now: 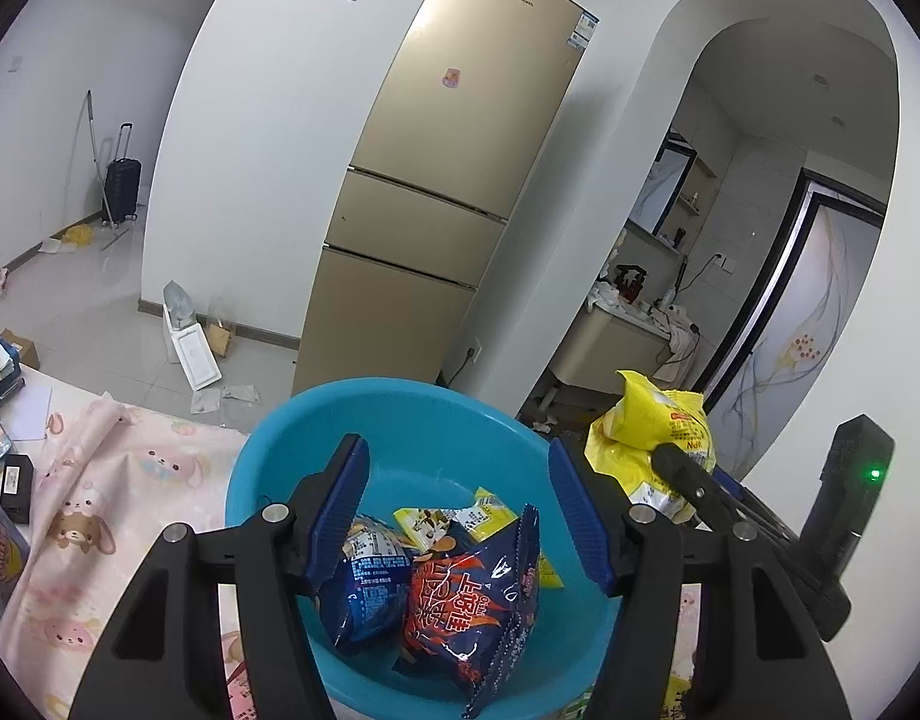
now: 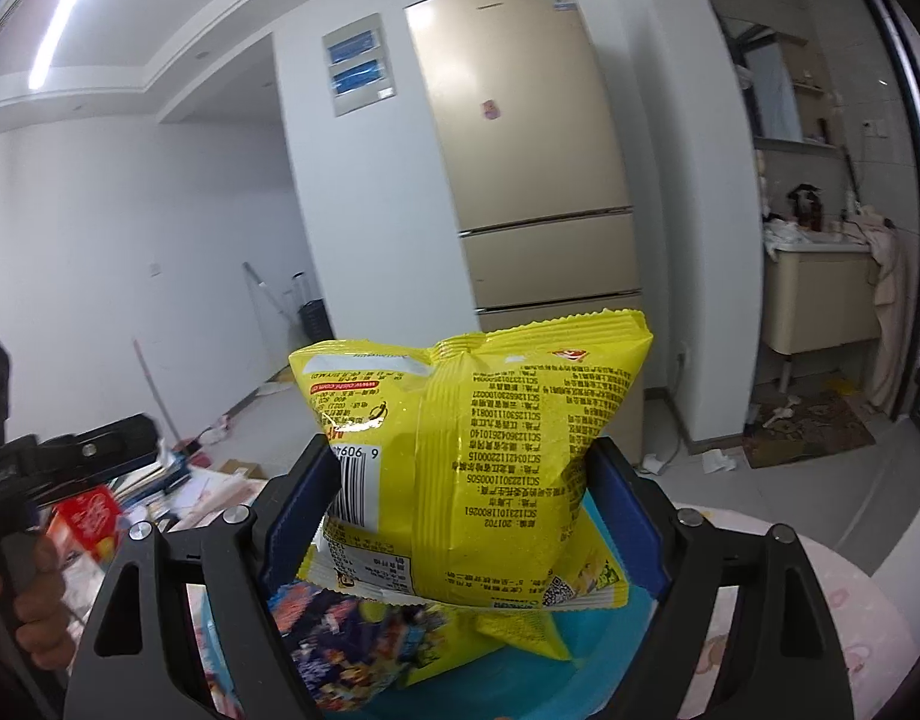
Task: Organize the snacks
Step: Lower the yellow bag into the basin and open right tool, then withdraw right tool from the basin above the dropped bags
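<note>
Pink tablecloth; right gripper clamps yellow bag over basin.

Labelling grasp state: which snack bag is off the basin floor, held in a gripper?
The large yellow crinkle-edged snack bag, clamped between the right gripper pads above the blue plastic basin. The dark blue bags lie loose in the basin.

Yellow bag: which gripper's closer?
Right. The right gripper clamps the yellow bag between its pads above the basin. The left gripper is open over the basin, with the bag off to its right, untouched.
</note>
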